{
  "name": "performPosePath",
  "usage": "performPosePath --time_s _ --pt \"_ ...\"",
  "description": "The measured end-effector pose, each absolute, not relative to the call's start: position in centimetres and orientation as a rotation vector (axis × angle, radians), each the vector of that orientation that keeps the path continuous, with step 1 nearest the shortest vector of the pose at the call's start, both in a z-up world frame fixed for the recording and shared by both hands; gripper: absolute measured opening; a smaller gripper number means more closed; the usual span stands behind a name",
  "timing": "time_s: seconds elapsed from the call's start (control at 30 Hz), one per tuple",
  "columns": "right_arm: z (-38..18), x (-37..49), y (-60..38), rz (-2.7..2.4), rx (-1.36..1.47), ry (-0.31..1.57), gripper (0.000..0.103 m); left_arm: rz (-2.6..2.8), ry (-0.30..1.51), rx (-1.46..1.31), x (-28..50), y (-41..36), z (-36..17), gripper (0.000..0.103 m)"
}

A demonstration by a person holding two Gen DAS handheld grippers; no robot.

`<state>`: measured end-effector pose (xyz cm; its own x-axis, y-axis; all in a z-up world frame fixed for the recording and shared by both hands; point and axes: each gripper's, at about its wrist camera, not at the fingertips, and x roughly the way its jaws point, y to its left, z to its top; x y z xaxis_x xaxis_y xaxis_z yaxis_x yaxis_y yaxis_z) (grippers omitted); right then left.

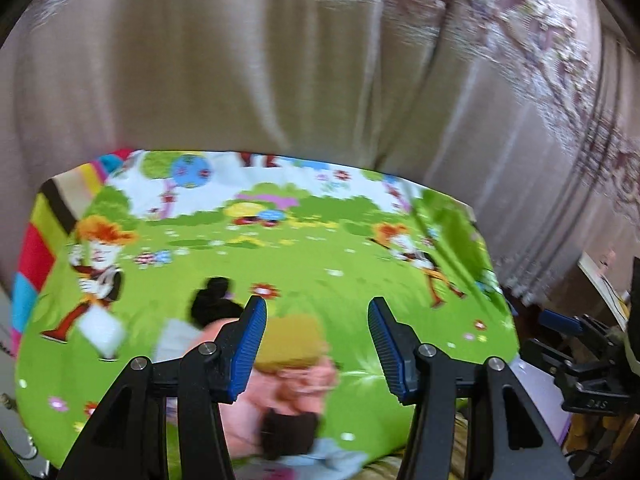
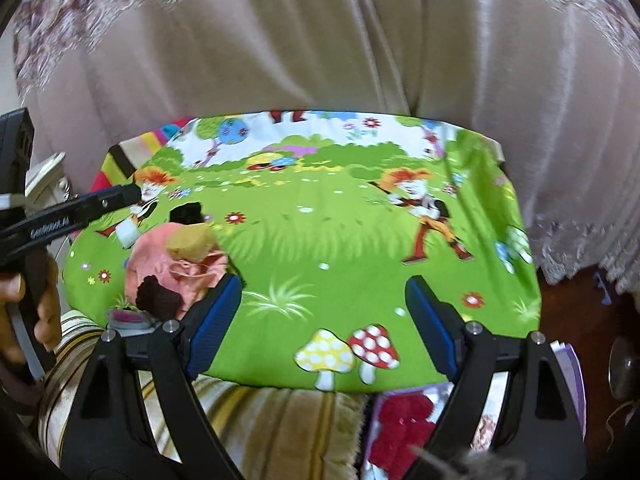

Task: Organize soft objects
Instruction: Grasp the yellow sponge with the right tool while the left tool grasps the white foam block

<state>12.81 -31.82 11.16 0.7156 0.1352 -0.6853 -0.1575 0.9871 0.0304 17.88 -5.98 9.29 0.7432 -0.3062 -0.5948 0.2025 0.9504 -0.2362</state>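
Observation:
A small pile of soft things lies on the green cartoon tablecloth (image 1: 328, 256): a pink cloth (image 1: 276, 400), a tan piece (image 1: 294, 340) on top of it, a dark brown piece (image 1: 288, 432), a black piece (image 1: 212, 300) and a white piece (image 1: 104, 328). My left gripper (image 1: 318, 344) hovers open over the tan piece, and its pads touch nothing. In the right wrist view the same pile sits at the left: the pink cloth (image 2: 156, 268), the tan piece (image 2: 192, 242) and the dark brown piece (image 2: 158, 294). My right gripper (image 2: 324, 320) is open over bare tablecloth (image 2: 320, 240), with the left gripper (image 2: 120, 198) above the pile.
A beige curtain (image 2: 320, 40) hangs close behind the table. A striped golden cushion (image 2: 260, 420) and a red fuzzy item (image 2: 400, 420) lie below the table's near edge. A hand (image 2: 40, 300) holds the left tool. The right gripper (image 1: 560, 324) shows at the right edge.

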Motion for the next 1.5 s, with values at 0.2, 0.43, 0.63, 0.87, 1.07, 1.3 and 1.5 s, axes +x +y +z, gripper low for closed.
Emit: performPosePath --time_s 0.2,0.43,0.63,0.87,1.07,1.3,1.5 --pt "10.8 15.3 -28.0 0.237 -0.097 0.773 0.086 -0.160 0.691 -0.218 19.6 -1.1 8.4 0.058" --pt "9.5 17.8 -23.5 0.342 -0.212 0.801 0.086 -0.014 0.739 -0.280 21.5 3.1 6.7 0.063" --pt "8.3 19.5 -19.7 0.477 -0.359 0.793 0.089 0.104 0.805 -0.361 23.1 6.1 4.8 0.072" --pt "6.3 22.5 -17.0 0.612 -0.389 0.838 0.089 0.264 0.918 -0.572 25.0 11.3 0.9 0.072" --pt "4.5 24.4 -15.1 0.694 -0.436 0.868 0.089 0.361 0.993 -0.672 26.8 13.7 -2.1 0.072" --pt "2.5 25.5 -13.6 0.773 -0.460 0.898 0.090 0.441 1.069 -0.657 28.5 13.8 -4.8 0.077" --pt "0.9 26.5 -13.1 0.781 -0.495 0.936 0.090 0.444 1.092 -0.523 29.4 12.7 -5.7 0.076"
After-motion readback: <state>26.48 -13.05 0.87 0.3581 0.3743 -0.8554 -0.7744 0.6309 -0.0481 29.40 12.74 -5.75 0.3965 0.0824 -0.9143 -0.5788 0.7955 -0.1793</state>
